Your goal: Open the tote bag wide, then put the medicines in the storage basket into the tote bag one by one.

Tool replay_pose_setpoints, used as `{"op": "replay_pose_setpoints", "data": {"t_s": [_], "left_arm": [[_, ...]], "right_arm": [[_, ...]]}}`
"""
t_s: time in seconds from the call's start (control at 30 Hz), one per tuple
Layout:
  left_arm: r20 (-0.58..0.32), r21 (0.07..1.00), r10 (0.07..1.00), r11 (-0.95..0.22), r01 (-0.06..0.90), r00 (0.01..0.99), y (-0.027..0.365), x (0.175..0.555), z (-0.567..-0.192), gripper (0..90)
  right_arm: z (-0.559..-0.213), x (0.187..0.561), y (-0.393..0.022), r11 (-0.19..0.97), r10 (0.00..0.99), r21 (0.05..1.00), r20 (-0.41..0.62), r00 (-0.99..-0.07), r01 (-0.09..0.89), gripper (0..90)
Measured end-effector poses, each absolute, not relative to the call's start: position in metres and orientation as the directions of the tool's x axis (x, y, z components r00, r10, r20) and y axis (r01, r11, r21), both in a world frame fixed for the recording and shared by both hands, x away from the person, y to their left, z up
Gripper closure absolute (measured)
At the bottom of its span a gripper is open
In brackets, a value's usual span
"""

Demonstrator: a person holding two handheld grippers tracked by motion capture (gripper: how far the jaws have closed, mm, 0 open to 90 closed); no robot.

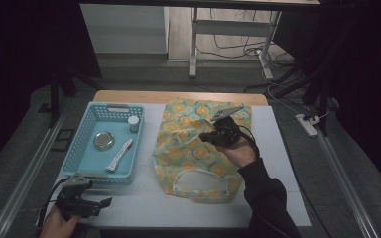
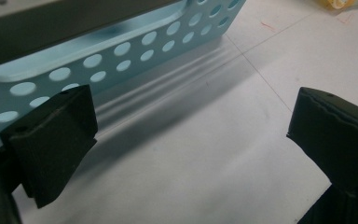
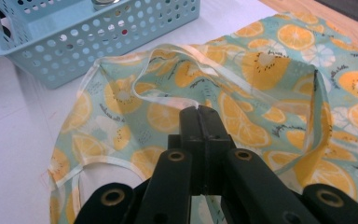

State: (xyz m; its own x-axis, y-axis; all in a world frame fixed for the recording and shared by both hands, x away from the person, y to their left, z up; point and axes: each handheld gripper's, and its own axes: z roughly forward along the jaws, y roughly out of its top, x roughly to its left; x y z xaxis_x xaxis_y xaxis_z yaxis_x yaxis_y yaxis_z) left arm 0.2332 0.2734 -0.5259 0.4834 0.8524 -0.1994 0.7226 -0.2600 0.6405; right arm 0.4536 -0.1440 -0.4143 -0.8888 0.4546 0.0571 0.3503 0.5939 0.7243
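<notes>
Right gripper [image 3: 199, 109]: centre frame, clenched on the fruit-print bag's [image 3: 279, 93] pale strap [image 3: 168, 95].
Left gripper [image 2: 186, 135]: released, jaws apart beside the blue basket [image 2: 121, 60].

dim high view | dark edges | gripper views brighter | near fingers soft

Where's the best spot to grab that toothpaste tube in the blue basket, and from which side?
Grip the tube across its narrow middle, coming straight down from above. It lies flat on the basket floor, near the right wall, so a sideways approach is probably blocked. Turn the jaws crosswise to its length, clear of the round tin.
</notes>
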Motion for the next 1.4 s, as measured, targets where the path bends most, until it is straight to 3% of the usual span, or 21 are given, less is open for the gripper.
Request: {"op": "replay_pose_setpoints", "data": {"t_s": [1.4], "left_arm": [[-0.213,0.655,0.863,-0.221,0.722,0.458,0.277,0.232,-0.525,0.0]], "right_arm": [[-0.402,0.454,-0.143,0.592,0.456,0.726,0.055,-0.889,0.348,90.0]]}}
